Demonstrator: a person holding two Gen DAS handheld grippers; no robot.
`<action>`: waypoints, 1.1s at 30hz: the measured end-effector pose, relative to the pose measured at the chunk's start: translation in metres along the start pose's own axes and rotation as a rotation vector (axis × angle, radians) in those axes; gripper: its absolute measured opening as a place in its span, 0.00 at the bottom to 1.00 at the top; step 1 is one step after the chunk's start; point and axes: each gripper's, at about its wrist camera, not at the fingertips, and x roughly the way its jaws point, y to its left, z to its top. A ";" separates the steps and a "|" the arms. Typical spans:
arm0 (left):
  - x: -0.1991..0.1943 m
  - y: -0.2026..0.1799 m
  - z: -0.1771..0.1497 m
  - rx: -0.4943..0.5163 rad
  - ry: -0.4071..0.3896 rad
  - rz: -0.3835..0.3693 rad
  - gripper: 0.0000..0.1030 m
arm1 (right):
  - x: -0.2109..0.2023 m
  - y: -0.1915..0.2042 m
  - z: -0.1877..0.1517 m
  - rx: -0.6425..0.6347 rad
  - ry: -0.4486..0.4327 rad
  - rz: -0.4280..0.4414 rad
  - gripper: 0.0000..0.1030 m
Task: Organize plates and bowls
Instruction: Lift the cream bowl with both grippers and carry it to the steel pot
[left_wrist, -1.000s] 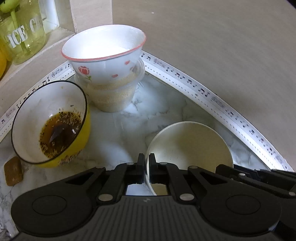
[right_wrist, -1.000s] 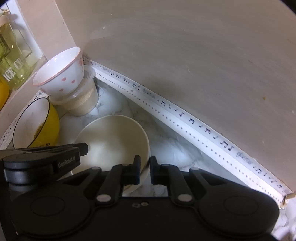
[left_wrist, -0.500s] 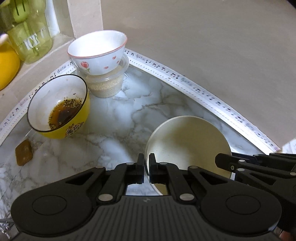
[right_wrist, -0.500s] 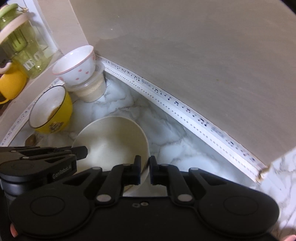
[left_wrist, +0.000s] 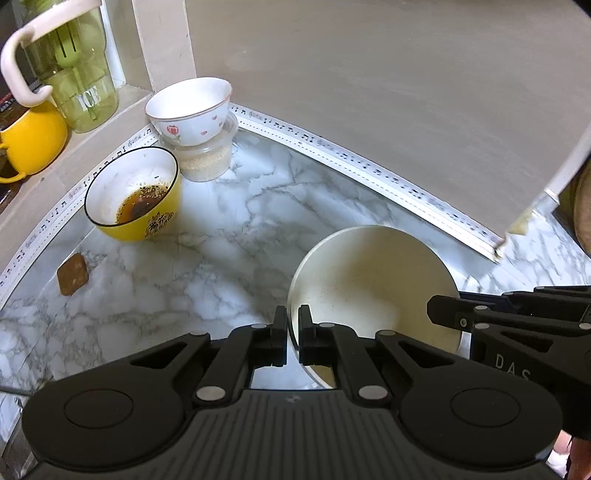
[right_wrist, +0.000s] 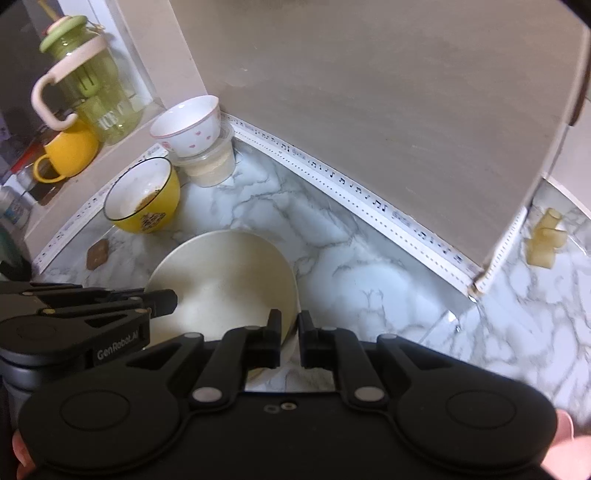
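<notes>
Two grippers I am operating share one load. On the marble counter (left_wrist: 229, 229), the cream bowl (left_wrist: 373, 280) sits near and right, well apart from the far-left dishes. My left gripper (left_wrist: 291, 334) is pinched onto its left rim; my right gripper (right_wrist: 289, 338) is clamped on its right rim. Far left I note a yellow bowl (left_wrist: 136, 199) with dark residue, then a white bowl (left_wrist: 190, 110) stacked on a plastic tub (left_wrist: 207, 162).
</notes>
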 end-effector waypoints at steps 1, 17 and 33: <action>-0.005 -0.003 -0.003 0.002 -0.004 -0.001 0.04 | -0.005 0.000 -0.003 -0.007 -0.004 -0.001 0.09; -0.058 -0.021 -0.066 0.005 -0.005 -0.035 0.05 | -0.062 0.005 -0.059 -0.044 -0.010 0.014 0.10; -0.072 -0.028 -0.120 0.015 0.042 -0.036 0.05 | -0.077 0.014 -0.113 -0.066 0.047 0.048 0.11</action>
